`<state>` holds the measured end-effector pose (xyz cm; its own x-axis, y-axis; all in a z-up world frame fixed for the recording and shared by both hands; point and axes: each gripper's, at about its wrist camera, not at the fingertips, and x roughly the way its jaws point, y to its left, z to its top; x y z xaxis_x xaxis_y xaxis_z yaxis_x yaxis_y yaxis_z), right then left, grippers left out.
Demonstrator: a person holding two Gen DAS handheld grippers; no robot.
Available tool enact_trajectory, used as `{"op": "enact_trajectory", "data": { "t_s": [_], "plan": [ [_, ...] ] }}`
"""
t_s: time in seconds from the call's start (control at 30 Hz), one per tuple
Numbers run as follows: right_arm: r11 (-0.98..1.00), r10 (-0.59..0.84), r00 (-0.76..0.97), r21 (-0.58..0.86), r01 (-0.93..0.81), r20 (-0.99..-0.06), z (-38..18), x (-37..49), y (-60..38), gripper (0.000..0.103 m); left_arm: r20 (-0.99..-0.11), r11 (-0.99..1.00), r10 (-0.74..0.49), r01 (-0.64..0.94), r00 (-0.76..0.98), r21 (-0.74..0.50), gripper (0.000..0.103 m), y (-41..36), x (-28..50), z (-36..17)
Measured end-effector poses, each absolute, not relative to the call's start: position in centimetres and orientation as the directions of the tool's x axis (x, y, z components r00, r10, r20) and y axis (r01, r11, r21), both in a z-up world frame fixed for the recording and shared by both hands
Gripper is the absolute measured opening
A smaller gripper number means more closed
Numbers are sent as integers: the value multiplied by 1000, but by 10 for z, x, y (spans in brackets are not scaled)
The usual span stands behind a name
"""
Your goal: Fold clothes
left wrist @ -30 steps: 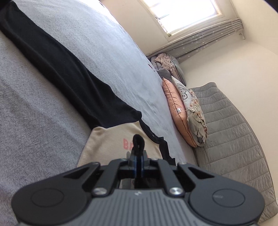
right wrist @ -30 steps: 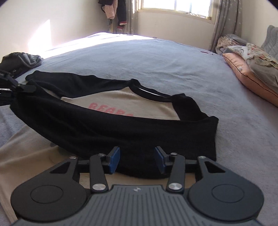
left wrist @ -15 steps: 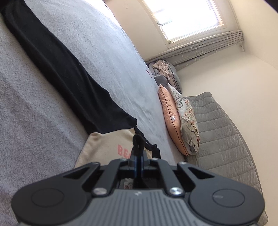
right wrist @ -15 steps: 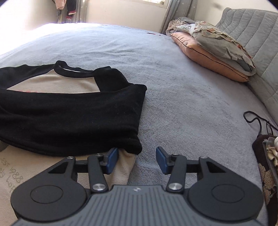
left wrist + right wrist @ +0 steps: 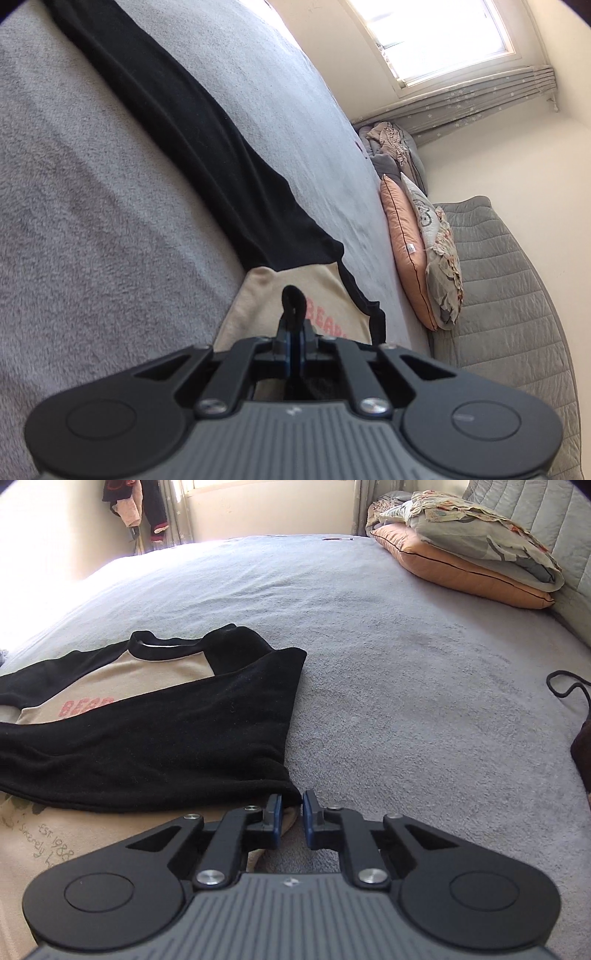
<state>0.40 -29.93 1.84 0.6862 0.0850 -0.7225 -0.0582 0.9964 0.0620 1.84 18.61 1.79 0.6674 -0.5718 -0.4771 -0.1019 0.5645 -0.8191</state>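
Note:
A beige sweatshirt [image 5: 122, 675] with black sleeves and red lettering lies flat on the grey bedcover [image 5: 406, 664]. One black sleeve [image 5: 147, 738] is folded across its chest. My right gripper [image 5: 291, 818] sits low at the shirt's right edge, where the sleeve's corner meets the beige side. Its jaws are closing, with a beige fold between them and a narrow gap still showing. In the left wrist view my left gripper [image 5: 293, 332] is shut on a pinch of black fabric [image 5: 291, 299] over the shirt's beige front [image 5: 258, 295]. The other sleeve [image 5: 184, 129] stretches away from it.
Pillows [image 5: 461, 565] are stacked against a grey quilted headboard [image 5: 498, 277] on the right. A dark bag with a cord [image 5: 581, 746] lies at the bed's right edge. Clothes [image 5: 140, 506] hang by the window at the back.
My right gripper slid right along the shirt to its right edge, and its jaws went from wide apart to nearly together. The left gripper kept its hold and rolled a little.

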Motion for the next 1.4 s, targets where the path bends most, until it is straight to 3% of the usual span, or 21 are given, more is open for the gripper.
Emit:
{"op": "enact_trajectory", "data": {
  "t_s": [0.1, 0.13, 0.23, 0.37, 0.43, 0.47, 0.6, 0.73, 0.77, 0.8, 1.07, 1.4],
  "plan": [
    [996, 86, 684, 50, -72, -725, 22, 1, -302, 12, -480, 567, -555, -113, 679, -816, 4, 191, 16, 19],
    [998, 47, 680, 16, -52, -732, 23, 0, -305, 7, -478, 561, -559, -116, 678, -820, 4, 192, 14, 19],
    [999, -39, 676, -29, 27, -736, 25, -2, -318, 7, -472, 545, -581, -115, 663, -831, 4, 189, 11, 17],
    [981, 114, 712, 193, 30, -693, 41, -4, -314, 13, -491, 559, -568, -129, 661, -819, 4, 188, 11, 14],
    [937, 215, 703, 347, 48, -678, 42, -1, -312, 32, -498, 553, -562, -148, 660, -820, 4, 190, 11, 11],
    [912, 236, 692, 402, 85, -682, 36, 2, -313, 34, -499, 555, -561, -148, 661, -819, 4, 191, 12, 11],
    [803, 276, 663, 546, 239, -696, 15, 10, -314, 35, -498, 562, -568, -134, 655, -816, 4, 187, 11, 11],
    [755, 235, 700, 581, 305, -674, 13, 7, -316, 31, -500, 568, -565, -130, 656, -813, 4, 186, 11, 12],
    [752, 218, 709, 579, 316, -671, 12, 7, -317, 24, -504, 573, -561, -130, 657, -809, 4, 185, 10, 12],
    [753, 200, 709, 570, 330, -676, 11, 7, -318, 5, -508, 579, -556, -132, 658, -805, 4, 185, 9, 12],
    [636, 251, 730, 677, 371, -636, 3, -4, -354, 5, -526, 581, -561, -149, 639, -800, 4, 179, -7, 6],
    [710, 257, 698, 621, 334, -669, 13, 2, -343, 9, -574, 607, -535, -190, 620, -771, 5, 179, -24, -5]
  ]
}}
